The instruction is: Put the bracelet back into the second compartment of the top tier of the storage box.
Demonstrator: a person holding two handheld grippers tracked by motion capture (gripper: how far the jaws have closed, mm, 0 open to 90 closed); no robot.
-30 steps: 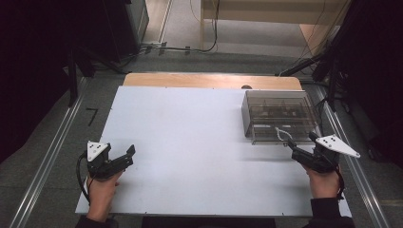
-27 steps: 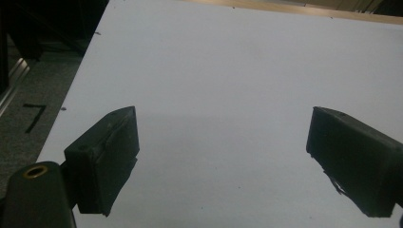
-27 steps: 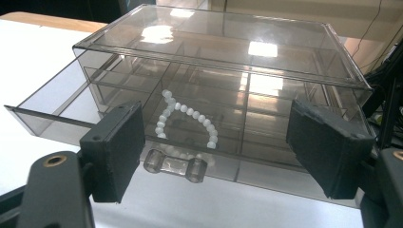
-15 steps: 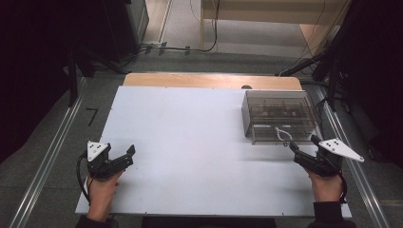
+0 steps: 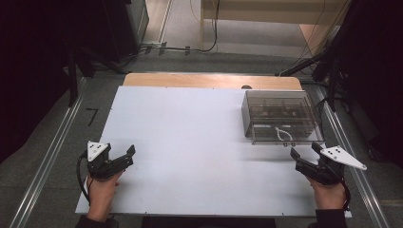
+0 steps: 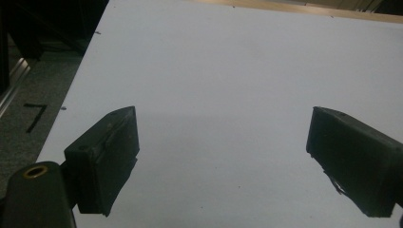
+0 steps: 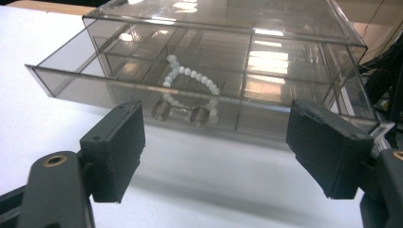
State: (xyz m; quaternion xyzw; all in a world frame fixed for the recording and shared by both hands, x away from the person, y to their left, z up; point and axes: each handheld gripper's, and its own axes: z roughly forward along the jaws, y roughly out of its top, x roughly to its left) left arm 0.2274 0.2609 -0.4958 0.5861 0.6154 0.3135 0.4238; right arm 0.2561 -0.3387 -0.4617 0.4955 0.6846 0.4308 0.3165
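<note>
Smoked-plastic drawer box (image 5: 281, 115): far right of the table (image 5: 190, 142); drawer ajar, its long front facing the right gripper (image 5: 304, 153)
Right gripper: nearer, jaws wide, empty
Left gripper (image 5: 126, 155): wide, empty, well apart
Bead loop (image 7: 190, 78): straight ahead

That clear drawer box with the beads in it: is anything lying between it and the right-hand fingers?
Nothing: in the right gripper view, bare white table separates the open right gripper from the drawer box holding the bead bracelet.
</note>
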